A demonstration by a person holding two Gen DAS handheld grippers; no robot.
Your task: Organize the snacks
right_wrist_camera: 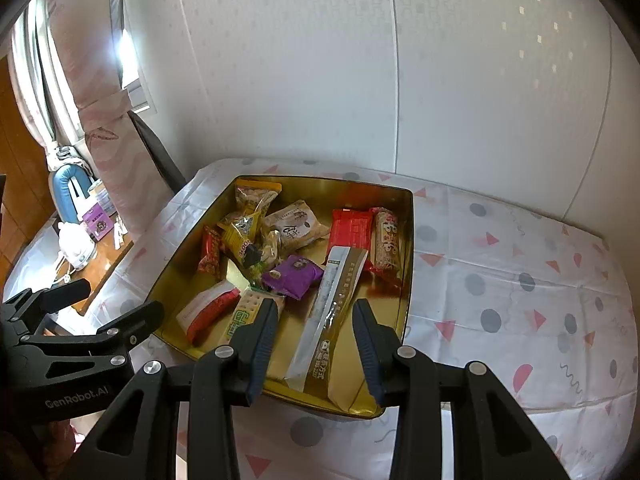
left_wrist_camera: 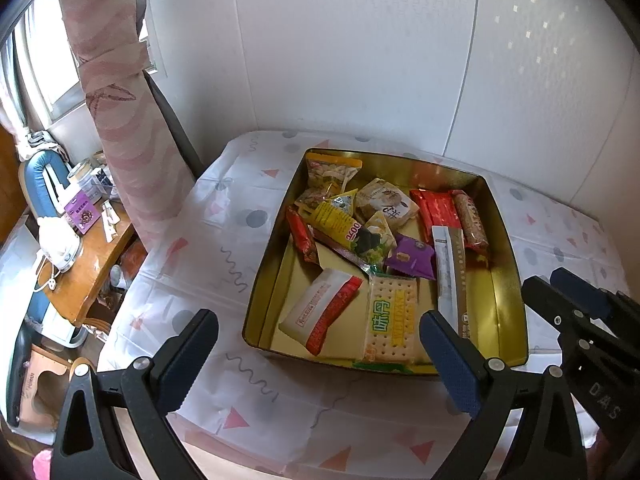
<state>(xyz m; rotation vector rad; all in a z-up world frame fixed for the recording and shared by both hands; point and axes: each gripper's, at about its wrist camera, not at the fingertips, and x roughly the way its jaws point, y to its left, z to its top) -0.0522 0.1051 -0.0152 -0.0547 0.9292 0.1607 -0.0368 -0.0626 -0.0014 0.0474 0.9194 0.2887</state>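
An open gold tin sits on the patterned tablecloth and holds several snack packets. Among them are a green-and-yellow cracker pack, a white-and-red pack, a purple pack, red packs and a long gold-and-white stick pack. My left gripper hovers wide open over the tin's near left corner, holding nothing. My right gripper stands partly open above the near end of the stick pack, which lies flat in the tin, untouched.
A white wall closes off the table at the back. Bare tablecloth spreads right of the tin. To the left, past the table's edge, a pink curtain hangs above a low wooden side table with a kettle and a purple box.
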